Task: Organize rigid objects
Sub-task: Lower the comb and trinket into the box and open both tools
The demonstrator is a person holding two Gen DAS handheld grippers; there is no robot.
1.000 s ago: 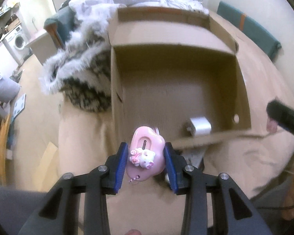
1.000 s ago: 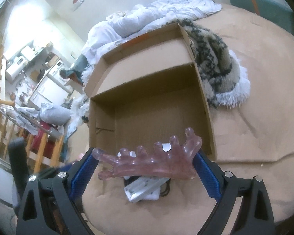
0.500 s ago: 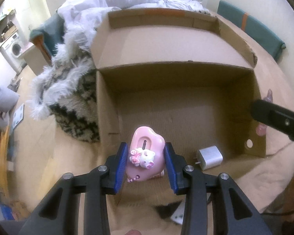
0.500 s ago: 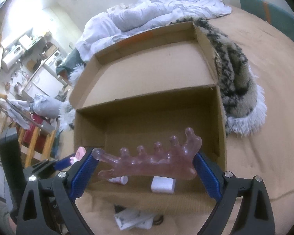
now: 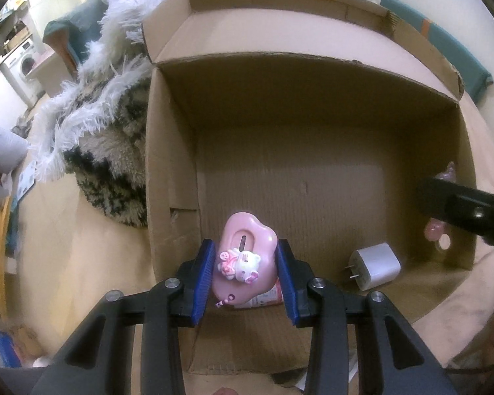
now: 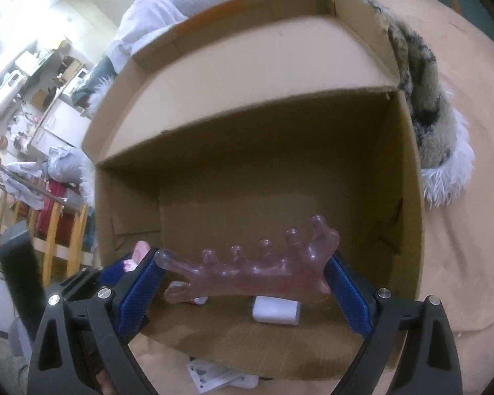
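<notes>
Both grippers hang over the cardboard box [image 5: 168,171]: the left gripper [image 5: 245,275] clamps a pink cat toy [image 5: 245,260], the right gripper [image 6: 247,281] a pink knobbed massager [image 6: 257,270] (white charger [image 5: 375,265] inside).

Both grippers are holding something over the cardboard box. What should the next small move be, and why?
Probably lower the left gripper a little and open it: its pink cloud-shaped cat toy already hangs over the open brown cardboard box floor, near the white charger plug. The right gripper can follow with its translucent pink comb-shaped massager.

Pink tube [image 5: 268,296] (label unreadable) mostly hidden behind toy [image 5: 245,260].
</notes>
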